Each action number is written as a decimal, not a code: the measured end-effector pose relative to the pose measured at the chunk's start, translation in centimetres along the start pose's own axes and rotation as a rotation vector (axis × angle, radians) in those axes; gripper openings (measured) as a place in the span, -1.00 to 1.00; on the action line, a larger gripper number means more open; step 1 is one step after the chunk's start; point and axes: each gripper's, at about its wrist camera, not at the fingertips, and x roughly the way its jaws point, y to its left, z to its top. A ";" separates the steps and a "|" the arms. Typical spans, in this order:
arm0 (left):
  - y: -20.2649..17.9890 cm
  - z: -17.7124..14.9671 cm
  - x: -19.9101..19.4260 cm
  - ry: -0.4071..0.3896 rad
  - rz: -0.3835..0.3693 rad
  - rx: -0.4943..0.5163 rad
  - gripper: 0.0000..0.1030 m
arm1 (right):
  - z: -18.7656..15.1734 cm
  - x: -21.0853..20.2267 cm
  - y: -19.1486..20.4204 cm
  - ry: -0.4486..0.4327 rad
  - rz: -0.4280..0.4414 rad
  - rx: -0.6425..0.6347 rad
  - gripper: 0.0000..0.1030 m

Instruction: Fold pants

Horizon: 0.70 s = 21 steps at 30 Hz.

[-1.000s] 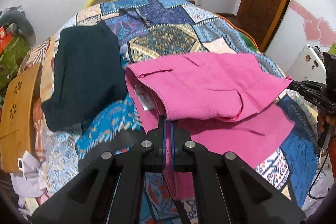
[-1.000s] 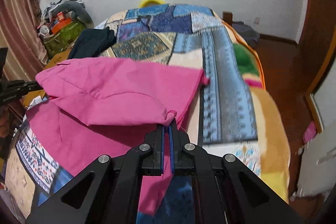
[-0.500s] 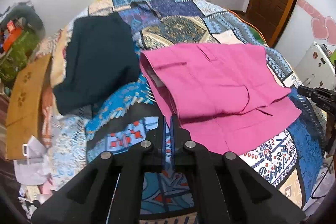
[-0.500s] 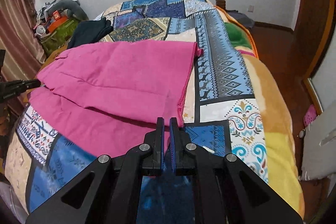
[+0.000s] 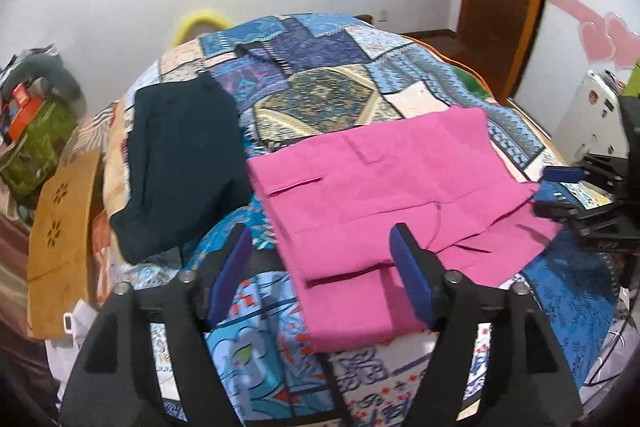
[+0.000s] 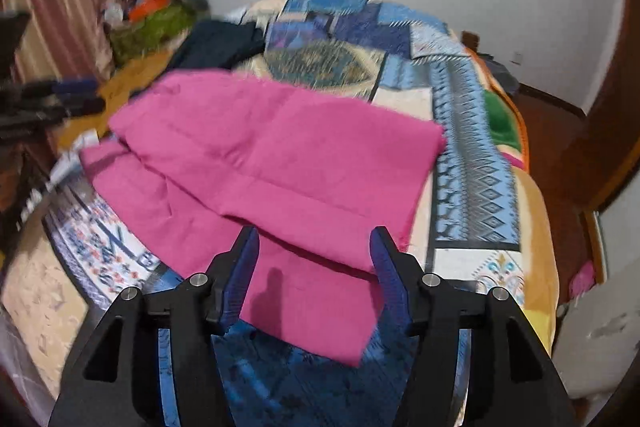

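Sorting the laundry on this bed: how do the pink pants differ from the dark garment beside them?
The pink pants are bright magenta; the dark garment is near-black navy. The pants lie near the bed's front edge, in front of both open hand-held grippers; the dark garment sits farther back, toward the left side. The pants' upper layer leaves a strip of the lower layer showing; the dark garment shows one plain face. Both lie folded flat on the patchwork bedspread.

Bare patchwork bedspread [image 5: 344, 99] lies open beyond the pink pants [image 5: 384, 195]; a dark folded garment [image 5: 180, 163] sits just beside their left edge, while bare bedspread [image 6: 476, 155] to their right leaves open room
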 end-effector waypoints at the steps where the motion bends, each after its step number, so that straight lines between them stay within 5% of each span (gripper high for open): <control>1: -0.4 0.2 0.2 -0.001 0.000 0.014 0.43 | 0.1 0.5 0.2 0.010 -0.011 -0.015 0.04; 9: -2.9 0.8 2.5 0.035 -0.024 0.095 0.48 | 0.5 3.5 1.6 0.098 0.027 -0.094 0.04; 14: -4.3 0.7 2.9 0.034 -0.049 0.136 0.48 | 1.1 4.4 2.1 0.070 0.005 -0.102 0.03; 21: -6.2 0.2 4.0 0.073 -0.106 0.174 0.48 | 2.0 5.0 2.9 0.026 0.061 -0.091 -0.72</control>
